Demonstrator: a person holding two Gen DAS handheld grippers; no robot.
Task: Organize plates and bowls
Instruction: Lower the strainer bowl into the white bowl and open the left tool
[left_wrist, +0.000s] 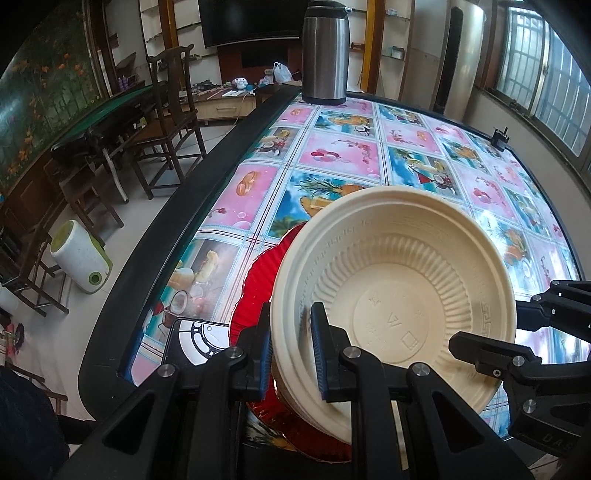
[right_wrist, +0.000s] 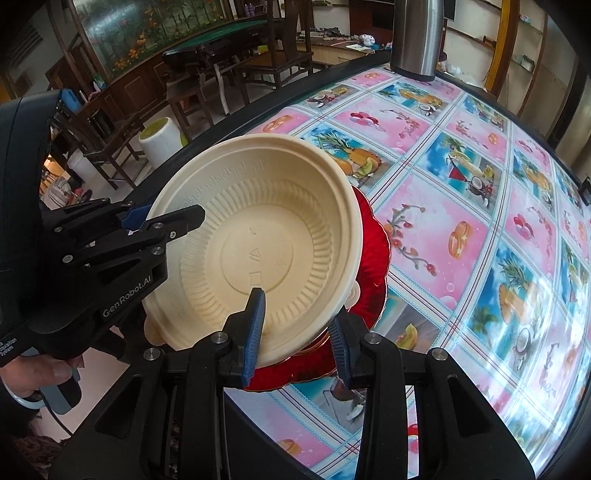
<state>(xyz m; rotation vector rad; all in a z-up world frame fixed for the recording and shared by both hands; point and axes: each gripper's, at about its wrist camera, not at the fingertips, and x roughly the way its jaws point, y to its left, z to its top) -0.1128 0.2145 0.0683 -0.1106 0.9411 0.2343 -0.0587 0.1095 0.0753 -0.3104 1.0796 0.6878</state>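
Note:
A stack of cream ribbed bowls (left_wrist: 399, 295) sits tilted over red gold-edged plates (left_wrist: 255, 280) near the table's front edge. Whether the stack rests on the plates I cannot tell. My left gripper (left_wrist: 291, 350) is shut on the stack's left rim, one blue pad inside and one outside. In the right wrist view my right gripper (right_wrist: 297, 336) is shut on the near rim of the bowls (right_wrist: 266, 236), with the red plates (right_wrist: 373, 258) showing beneath. Each gripper also shows in the other's view: the right gripper (left_wrist: 498, 321) at the right rim, the left gripper (right_wrist: 162, 218) at the left rim.
The table (left_wrist: 332, 155) wears a pink and blue fruit-print cloth and has a raised black edge. A steel thermos (left_wrist: 325, 55) stands at the far edge, a small black object (left_wrist: 498, 138) at the far right. A black-and-white card (left_wrist: 195, 339) lies by the near left edge. Wooden chairs stand beyond.

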